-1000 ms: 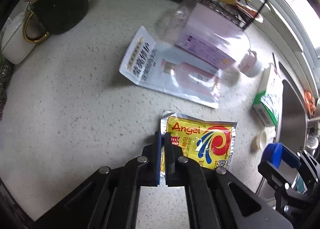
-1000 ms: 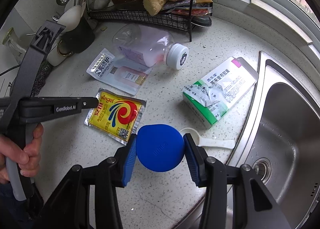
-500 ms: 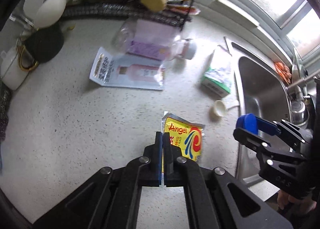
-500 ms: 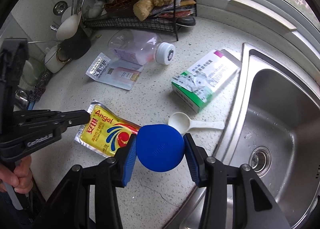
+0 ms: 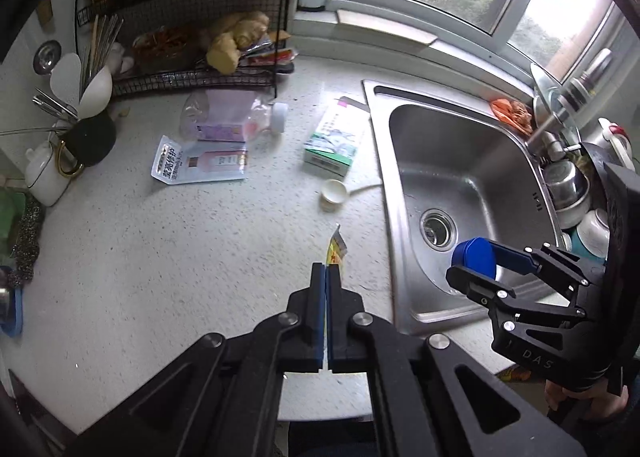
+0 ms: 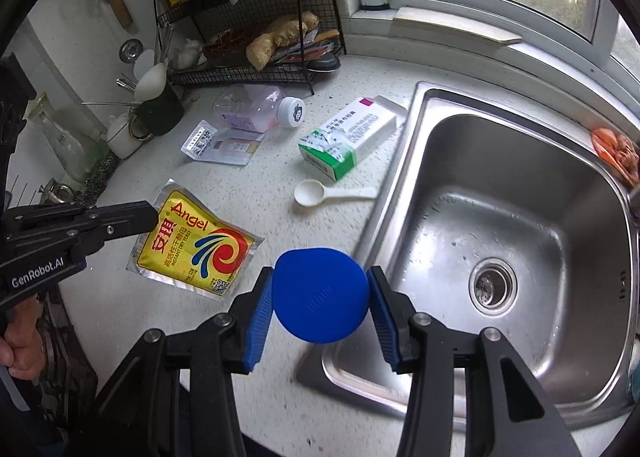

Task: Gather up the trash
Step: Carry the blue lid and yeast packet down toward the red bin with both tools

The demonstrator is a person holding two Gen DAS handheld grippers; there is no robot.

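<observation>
My left gripper [image 5: 326, 277] is shut on the corner of a yellow Angel yeast packet [image 6: 196, 247] and holds it above the counter; in the left wrist view the packet [image 5: 335, 249] shows edge-on. My right gripper [image 6: 320, 297] is shut on a round blue lid [image 6: 320, 295], held over the counter's front edge by the sink; it also shows in the left wrist view [image 5: 474, 259]. On the counter lie a clear plastic bottle [image 6: 256, 109], a flat white sachet [image 6: 224, 145], a green-and-white carton [image 6: 348, 137] and a white plastic spoon [image 6: 316, 193].
A steel sink [image 6: 600, 193] fills the right side. A black wire rack [image 6: 256, 69] with ginger stands at the back. A dark utensil cup [image 6: 158, 113] and a white jar [image 6: 120, 137] stand at the left. A window runs along the back wall.
My left gripper has lifted the yeast packet off the counter and pulled back toward the front edge. My right gripper has also drawn back, still holding the blue lid.
</observation>
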